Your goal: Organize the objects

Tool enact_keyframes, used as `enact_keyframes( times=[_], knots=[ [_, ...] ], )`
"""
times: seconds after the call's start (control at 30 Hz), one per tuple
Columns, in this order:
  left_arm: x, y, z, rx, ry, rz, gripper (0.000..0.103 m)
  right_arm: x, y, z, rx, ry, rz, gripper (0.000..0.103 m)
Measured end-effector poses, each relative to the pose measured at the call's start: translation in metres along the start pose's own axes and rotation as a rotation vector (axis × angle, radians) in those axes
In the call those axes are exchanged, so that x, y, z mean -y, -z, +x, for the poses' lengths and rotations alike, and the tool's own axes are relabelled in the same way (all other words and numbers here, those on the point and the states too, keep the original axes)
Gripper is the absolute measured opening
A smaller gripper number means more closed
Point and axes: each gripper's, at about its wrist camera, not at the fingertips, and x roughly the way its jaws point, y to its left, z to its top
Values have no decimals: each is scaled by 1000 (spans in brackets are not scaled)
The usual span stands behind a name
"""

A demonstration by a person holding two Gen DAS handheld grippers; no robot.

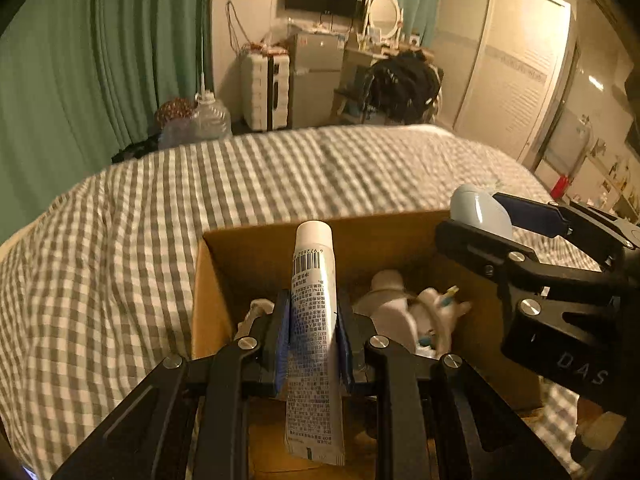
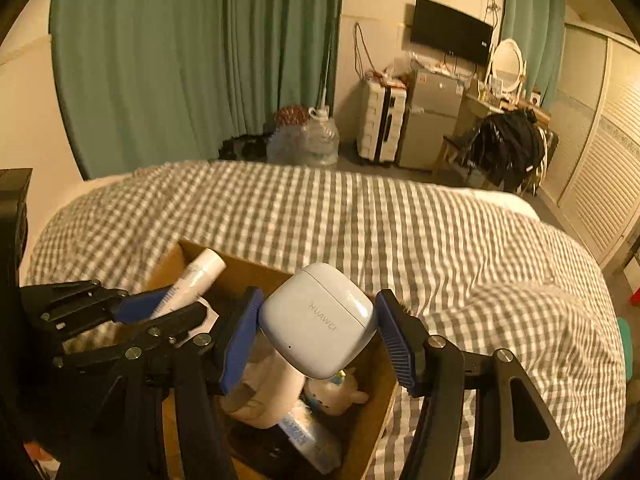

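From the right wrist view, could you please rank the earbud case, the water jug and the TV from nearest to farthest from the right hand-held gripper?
1. Earbud case: between the right hand-held gripper's pads.
2. Water jug: floor, beyond the bed.
3. TV: far wall.

"HUAWEI" on earbud case [image 2: 320,320] — "DAS" on right gripper [image 1: 472,216]

White tube [image 1: 314,320] between left gripper [image 1: 313,334] jaws, above cardboard box [image 1: 248,256].
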Motion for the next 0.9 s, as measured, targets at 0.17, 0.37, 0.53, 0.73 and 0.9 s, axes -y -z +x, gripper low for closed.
enact_keyframes(
  times=[0.17,0.37,0.53,0.73,0.9],
  knots=[
    [0,9,12,-34,5,24,21,8,15,21,-50,-3,-2,58],
    [-2,15,12,-41,5,12,21,8,22,28,-72,-14,-5,58],
    [-3,13,11,-42,19,3,35,6,24,26,-76,-17,1,58],
    [3,10,-3,-15,1,9,71,6,21,12,-38,0,33,78],
    [8,3,-28,0,5,-6,76,10,11,-12,0,24,75,84]
  ],
)
